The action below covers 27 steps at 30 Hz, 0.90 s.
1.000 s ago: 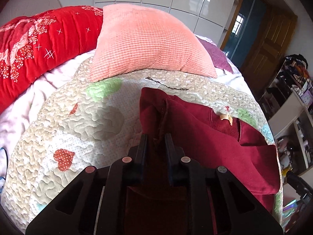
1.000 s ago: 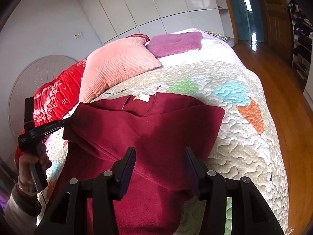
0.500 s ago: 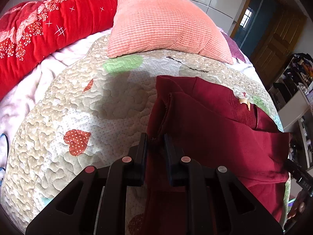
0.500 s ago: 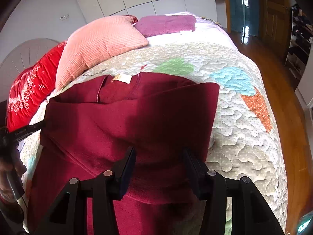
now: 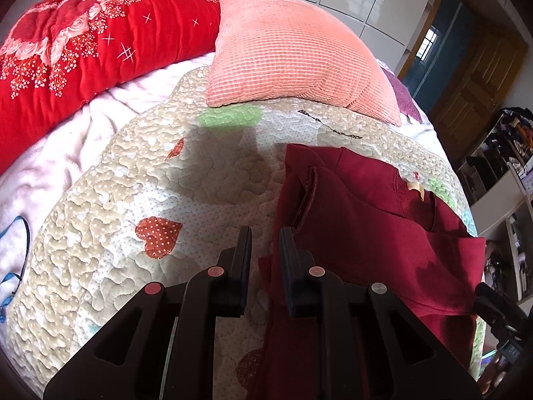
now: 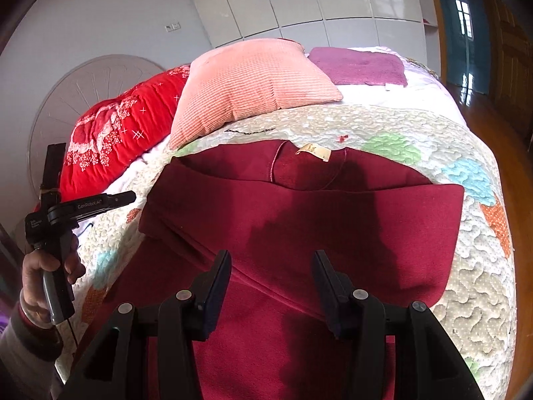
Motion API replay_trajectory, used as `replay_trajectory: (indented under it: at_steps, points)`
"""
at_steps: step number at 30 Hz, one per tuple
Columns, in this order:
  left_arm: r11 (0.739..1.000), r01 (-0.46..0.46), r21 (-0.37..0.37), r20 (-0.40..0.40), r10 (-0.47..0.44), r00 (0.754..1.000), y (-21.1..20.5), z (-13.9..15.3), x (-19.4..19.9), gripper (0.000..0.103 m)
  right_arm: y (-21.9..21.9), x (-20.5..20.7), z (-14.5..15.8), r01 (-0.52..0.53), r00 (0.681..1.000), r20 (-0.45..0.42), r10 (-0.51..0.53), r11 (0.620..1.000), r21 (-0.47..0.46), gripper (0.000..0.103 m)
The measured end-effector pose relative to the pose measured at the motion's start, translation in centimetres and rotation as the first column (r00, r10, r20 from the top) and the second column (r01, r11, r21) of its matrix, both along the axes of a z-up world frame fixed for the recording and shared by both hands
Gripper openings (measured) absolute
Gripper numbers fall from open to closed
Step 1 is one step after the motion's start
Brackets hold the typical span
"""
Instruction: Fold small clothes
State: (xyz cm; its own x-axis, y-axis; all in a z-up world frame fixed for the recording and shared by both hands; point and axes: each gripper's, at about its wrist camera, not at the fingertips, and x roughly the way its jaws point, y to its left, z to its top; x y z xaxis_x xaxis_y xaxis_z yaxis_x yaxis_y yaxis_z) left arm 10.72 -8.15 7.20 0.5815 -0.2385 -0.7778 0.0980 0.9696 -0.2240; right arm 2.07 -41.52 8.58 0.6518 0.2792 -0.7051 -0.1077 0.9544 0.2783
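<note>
A dark red sweatshirt (image 6: 299,220) lies on the quilted bed, collar tag (image 6: 313,151) at the far edge, with both sleeves folded across its body. In the left wrist view the sweatshirt (image 5: 366,220) lies to the right. My left gripper (image 5: 265,236) is open and empty, above the garment's left edge; it also shows at the left in the right wrist view (image 6: 123,196), clear of the cloth. My right gripper (image 6: 271,260) is open and empty, hovering over the sweatshirt's lower middle.
A pink pillow (image 5: 293,56) and a red floral duvet (image 5: 83,50) lie at the head of the bed. A purple cushion (image 6: 359,66) sits behind. The quilt (image 5: 126,206) has bare room left of the garment. Shelves (image 5: 499,180) and wooden floor (image 6: 506,140) are to the right.
My left gripper has opened and let go of the sleeve, which now lies folded over the body, and has drawn back to the left. The right gripper stayed open above the garment.
</note>
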Motion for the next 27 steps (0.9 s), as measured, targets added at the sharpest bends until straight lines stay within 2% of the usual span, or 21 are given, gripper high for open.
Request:
replay_trajectory:
  at_steps: [4,8,11,13,15,16,17,18,19,20,21,22,24,25,27]
  points:
    - [1.000,0.008,0.005,-0.011,-0.008,1.000,-0.2,-0.4,0.1,0.016,3.7,2.1,-1.2,-0.080,0.997,-0.012,0.080,0.997,0.021,0.048]
    - [0.999,0.037,0.020,-0.002,-0.037,0.999,-1.5,-0.2,0.5,0.016,3.7,2.5,-1.2,-0.049,0.999,0.000,0.049,0.999,0.021,0.048]
    - [0.998,0.037,0.059,-0.001,-0.037,0.999,-2.6,-0.7,1.4,0.032,0.4,1.4,-0.4,0.059,0.998,0.023,-0.058,0.997,-0.042,0.048]
    - [0.996,0.033,0.081,0.012,-0.034,0.999,-3.3,-1.0,2.0,0.036,-2.9,0.4,0.2,0.162,0.986,0.048,-0.158,0.983,-0.090,0.048]
    - [0.995,0.043,0.090,0.028,-0.046,0.999,-4.2,-1.2,2.5,0.036,-6.3,0.0,0.4,0.287,0.958,0.069,-0.279,0.945,-0.159,0.054]
    - [0.994,0.049,0.097,0.037,-0.053,0.998,-4.7,-1.3,2.7,0.036,-7.7,0.0,0.1,0.346,0.938,0.067,-0.340,0.917,-0.197,0.064]
    - [0.992,0.058,0.108,0.044,-0.063,0.997,-5.3,-1.4,2.9,0.036,-9.0,0.4,-0.5,0.382,0.923,0.046,-0.382,0.897,-0.221,0.073]
    - [0.989,0.070,0.130,0.044,-0.076,0.996,-5.9,-1.7,3.1,0.036,-10.0,1.1,-1.5,0.384,0.919,0.003,-0.393,0.895,-0.226,0.073]
    - [0.984,0.077,0.162,0.038,-0.084,0.996,-6.5,-2.1,3.3,0.031,-10.7,1.9,-2.5,0.369,0.922,-0.041,-0.386,0.904,-0.216,0.068]
    - [0.979,0.077,0.191,0.038,-0.086,0.996,-6.9,-2.3,3.3,0.025,-11.1,2.7,-3.3,0.353,0.925,-0.073,-0.373,0.913,-0.203,0.048]
    - [0.974,0.072,0.215,0.047,-0.084,0.995,-7.0,-2.3,3.1,0.022,-11.3,3.2,-3.8,0.350,0.925,-0.080,-0.372,0.915,-0.203,0.040]
    - [0.972,0.068,0.224,0.060,-0.084,0.995,-6.9,-2.3,2.8,0.021,-11.4,3.5,-3.8,0.371,0.919,-0.046,-0.390,0.900,-0.228,0.039]
    - [0.970,0.045,0.240,0.060,-0.061,0.996,-6.4,-2.8,2.8,0.021,-11.6,4.5,-4.4,0.410,0.902,0.013,-0.432,0.847,-0.338,0.039]
    - [0.968,0.039,0.247,0.041,-0.051,0.998,-6.2,-3.3,3.1,0.021,-12.0,5.2,-5.1,0.404,0.899,-0.022,-0.438,0.848,-0.343,0.039]
    - [0.970,0.046,0.239,0.018,-0.051,0.999,-5.9,-4.1,3.2,0.021,-12.9,4.8,-4.5,0.427,0.891,-0.045,-0.452,0.866,-0.260,0.039]
